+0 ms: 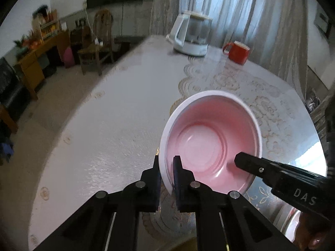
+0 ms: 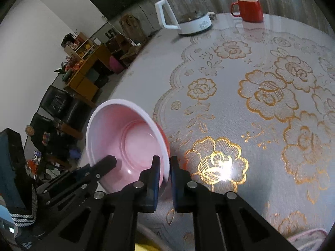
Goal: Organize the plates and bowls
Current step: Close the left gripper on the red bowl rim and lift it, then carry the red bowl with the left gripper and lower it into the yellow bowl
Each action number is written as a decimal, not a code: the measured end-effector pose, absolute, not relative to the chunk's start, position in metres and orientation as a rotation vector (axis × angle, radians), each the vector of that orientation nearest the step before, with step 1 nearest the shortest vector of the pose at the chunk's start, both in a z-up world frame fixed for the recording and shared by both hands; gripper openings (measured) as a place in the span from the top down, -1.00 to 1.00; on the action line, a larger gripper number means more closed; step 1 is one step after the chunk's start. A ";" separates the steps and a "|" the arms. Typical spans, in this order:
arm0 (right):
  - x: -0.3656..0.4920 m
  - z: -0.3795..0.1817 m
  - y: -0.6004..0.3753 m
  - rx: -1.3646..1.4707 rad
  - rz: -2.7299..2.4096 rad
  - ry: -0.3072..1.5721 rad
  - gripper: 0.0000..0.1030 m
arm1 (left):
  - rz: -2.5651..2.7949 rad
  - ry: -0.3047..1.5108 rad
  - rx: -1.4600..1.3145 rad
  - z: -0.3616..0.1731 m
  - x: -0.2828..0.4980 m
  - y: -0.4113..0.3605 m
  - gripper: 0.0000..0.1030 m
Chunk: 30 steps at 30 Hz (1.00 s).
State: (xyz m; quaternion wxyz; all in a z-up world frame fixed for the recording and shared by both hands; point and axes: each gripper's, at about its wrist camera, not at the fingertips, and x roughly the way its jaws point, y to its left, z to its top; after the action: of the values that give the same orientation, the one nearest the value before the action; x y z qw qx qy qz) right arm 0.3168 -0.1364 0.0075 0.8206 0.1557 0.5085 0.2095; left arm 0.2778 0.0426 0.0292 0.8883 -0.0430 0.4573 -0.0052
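We are carrying the pink bowl [image 1: 209, 138] above the tabletop [image 1: 117, 125], well short of the kettle [image 1: 191, 34]. The left tool [image 1: 167, 167] and right tool [image 2: 163, 167] are each clamping its rim, on opposite sides. Next we likely need a matching stack to lower it onto.

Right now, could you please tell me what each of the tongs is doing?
Left tongs: shut on the pink bowl, pinching its rim.
Right tongs: shut on the same bowl's opposite rim.
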 end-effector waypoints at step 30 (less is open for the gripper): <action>0.170 0.038 -0.163 0.443 0.459 0.905 0.81 | -0.035 0.757 -0.104 0.054 0.131 0.030 0.79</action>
State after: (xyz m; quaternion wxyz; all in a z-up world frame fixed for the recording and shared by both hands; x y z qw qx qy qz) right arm 0.1704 -0.1633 0.0381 0.8506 0.2102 0.4299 0.2179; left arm 0.1306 0.0302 0.0536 0.9278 -0.0507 0.3693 -0.0171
